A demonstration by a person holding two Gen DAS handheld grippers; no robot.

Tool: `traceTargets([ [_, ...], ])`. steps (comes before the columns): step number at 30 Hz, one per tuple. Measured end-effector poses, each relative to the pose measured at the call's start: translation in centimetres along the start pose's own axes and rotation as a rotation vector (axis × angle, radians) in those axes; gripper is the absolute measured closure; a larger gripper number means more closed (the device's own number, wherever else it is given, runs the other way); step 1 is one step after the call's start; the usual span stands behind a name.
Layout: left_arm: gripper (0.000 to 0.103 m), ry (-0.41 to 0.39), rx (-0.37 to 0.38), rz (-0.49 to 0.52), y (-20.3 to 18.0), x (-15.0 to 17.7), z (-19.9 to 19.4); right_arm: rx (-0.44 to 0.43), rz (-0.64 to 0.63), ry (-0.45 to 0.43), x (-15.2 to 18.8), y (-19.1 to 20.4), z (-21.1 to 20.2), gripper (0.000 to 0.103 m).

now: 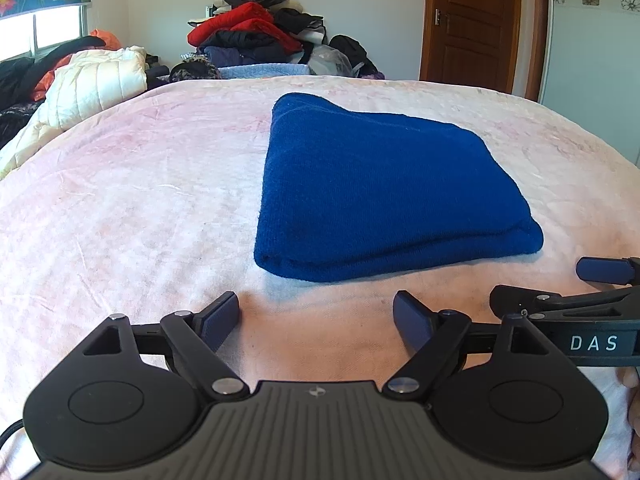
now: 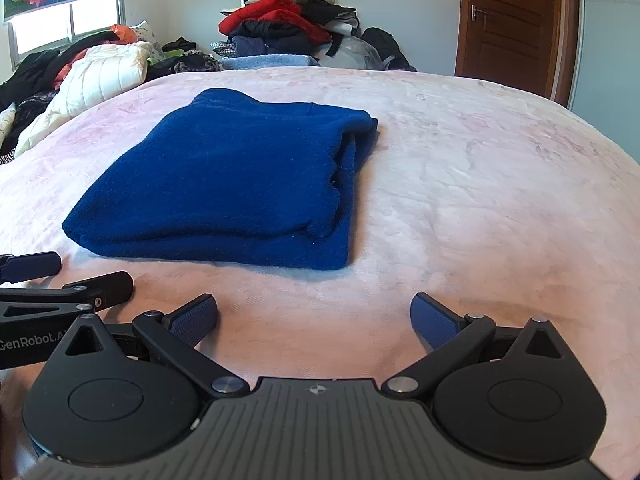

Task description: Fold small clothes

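A folded blue knit garment (image 1: 380, 188) lies flat on the pink bed cover (image 1: 132, 200). In the right wrist view the garment (image 2: 232, 184) sits ahead and to the left, with its layered edges on the right side. My left gripper (image 1: 316, 316) is open and empty, just short of the garment's near folded edge. My right gripper (image 2: 314, 316) is open and empty, also just short of the garment. Each gripper shows at the edge of the other's view: the right one (image 1: 580, 300) and the left one (image 2: 52, 280).
A tall pile of mixed clothes (image 1: 260, 36) stands past the far edge of the bed. A white quilted jacket and more clothes (image 1: 92, 84) lie at the far left. A wooden door (image 1: 472, 20) is at the back right, a window (image 2: 68, 24) at the back left.
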State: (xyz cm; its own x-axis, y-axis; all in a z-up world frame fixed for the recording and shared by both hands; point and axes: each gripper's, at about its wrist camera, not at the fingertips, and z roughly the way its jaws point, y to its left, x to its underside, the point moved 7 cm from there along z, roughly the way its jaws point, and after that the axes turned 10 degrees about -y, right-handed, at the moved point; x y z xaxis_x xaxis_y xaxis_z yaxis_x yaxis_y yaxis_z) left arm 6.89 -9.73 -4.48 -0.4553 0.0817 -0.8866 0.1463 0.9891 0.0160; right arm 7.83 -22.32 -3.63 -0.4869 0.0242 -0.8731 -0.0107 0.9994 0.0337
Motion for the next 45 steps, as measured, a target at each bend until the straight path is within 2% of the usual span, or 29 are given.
traceTargets([
  [45,0.015,0.003,0.007,-0.003,-0.08,0.03,-0.03,0.007,0.007,-0.001,-0.01,-0.26,0.02,0.002],
])
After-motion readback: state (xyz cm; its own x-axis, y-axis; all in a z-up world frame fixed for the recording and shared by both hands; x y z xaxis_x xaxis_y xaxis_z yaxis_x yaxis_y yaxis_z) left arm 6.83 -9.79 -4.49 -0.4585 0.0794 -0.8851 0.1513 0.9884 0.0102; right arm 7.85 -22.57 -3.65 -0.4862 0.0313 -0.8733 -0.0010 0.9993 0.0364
